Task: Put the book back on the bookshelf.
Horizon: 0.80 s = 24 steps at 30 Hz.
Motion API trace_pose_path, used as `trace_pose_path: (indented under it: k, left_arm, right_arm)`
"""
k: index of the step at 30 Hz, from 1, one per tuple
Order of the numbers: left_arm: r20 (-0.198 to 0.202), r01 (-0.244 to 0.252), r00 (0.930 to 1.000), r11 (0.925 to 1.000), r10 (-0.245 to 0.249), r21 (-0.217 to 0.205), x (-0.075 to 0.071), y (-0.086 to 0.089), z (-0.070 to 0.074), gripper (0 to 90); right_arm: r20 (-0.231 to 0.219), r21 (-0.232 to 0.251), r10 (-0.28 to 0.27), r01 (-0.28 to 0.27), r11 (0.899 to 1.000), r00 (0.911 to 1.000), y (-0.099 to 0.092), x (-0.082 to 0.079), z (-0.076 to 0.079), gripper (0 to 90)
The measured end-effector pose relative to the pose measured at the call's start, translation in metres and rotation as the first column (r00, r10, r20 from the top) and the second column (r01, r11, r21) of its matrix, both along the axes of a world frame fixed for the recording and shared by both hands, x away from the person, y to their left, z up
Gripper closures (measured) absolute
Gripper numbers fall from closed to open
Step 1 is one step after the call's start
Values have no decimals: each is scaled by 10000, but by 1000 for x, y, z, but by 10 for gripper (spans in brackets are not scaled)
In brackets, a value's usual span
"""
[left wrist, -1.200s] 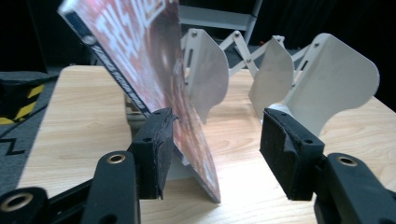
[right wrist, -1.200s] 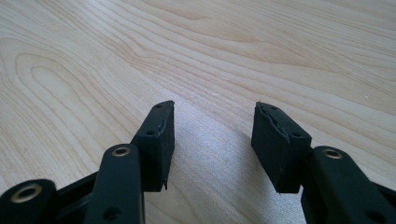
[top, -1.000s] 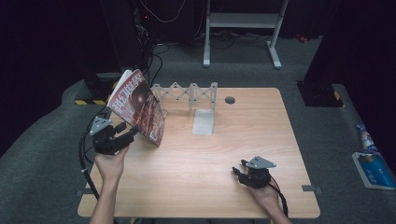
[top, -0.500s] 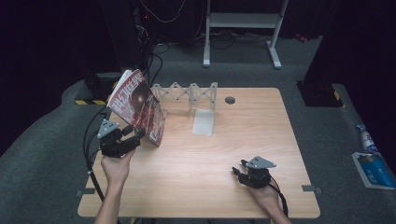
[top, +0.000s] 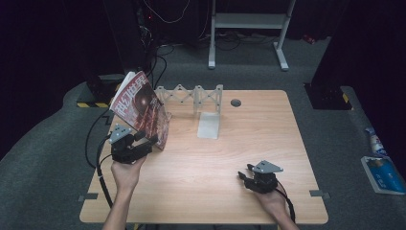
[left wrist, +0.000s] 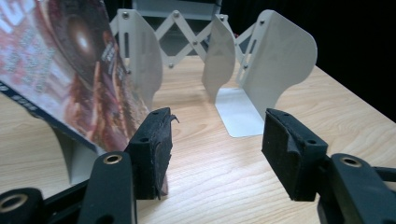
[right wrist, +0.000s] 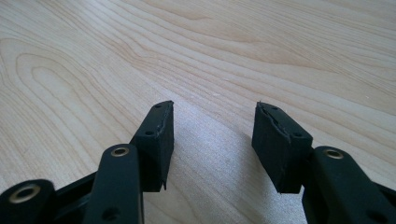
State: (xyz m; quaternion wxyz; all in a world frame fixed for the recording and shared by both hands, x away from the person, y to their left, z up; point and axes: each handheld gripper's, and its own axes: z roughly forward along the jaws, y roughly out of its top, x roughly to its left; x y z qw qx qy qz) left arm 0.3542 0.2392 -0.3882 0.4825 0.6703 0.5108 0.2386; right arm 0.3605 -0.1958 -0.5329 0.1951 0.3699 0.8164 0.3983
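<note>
Light wooden table; white metal accordion book rack along its far edge; red-covered glossy magazine leans tilted in the rack's leftmost slot; left gripper spread, empty, just beside the magazine; right gripper spread, idle. Judgement: withdraw straight back; avoid brushing the cover.

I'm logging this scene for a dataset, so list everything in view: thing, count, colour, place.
magazine: one, red cover, leaning in the rack's left end
book rack: one, white, accordion style, back of the table
table: one, light wood, centre
grommet: one, grey, table's back edge
metal stand: one, white, floor behind the table
packets: blue, floor at far right
left claw: black, open, just beside the magazine's lower corner
right claw: black, open, over bare wood at front right
hands: two, holding the claws
</note>
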Motion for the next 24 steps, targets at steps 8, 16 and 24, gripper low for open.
trace_pose_path:
  k: [8, 16, 24]
  left_arm:
    - [-61, 315, 9995, 9993, -314, 204, 2, -12, -2, 422]
    - [-108, 533, 9985, 9982, -530, 288, 2, -18, 0, 427]
    - [-132, 975, 9952, 9950, -973, 191, 2, -31, -1, 437]
  right_arm:
    - [1, 4, 4, -4, 10000, 10000, 0, 0, 0, 486]
    - [-7, 10, -15, 15, 10000, 10000, 0, 0, 0, 486]
    - [-7, 10, -13, 13, 10000, 10000, 0, 0, 0, 485]
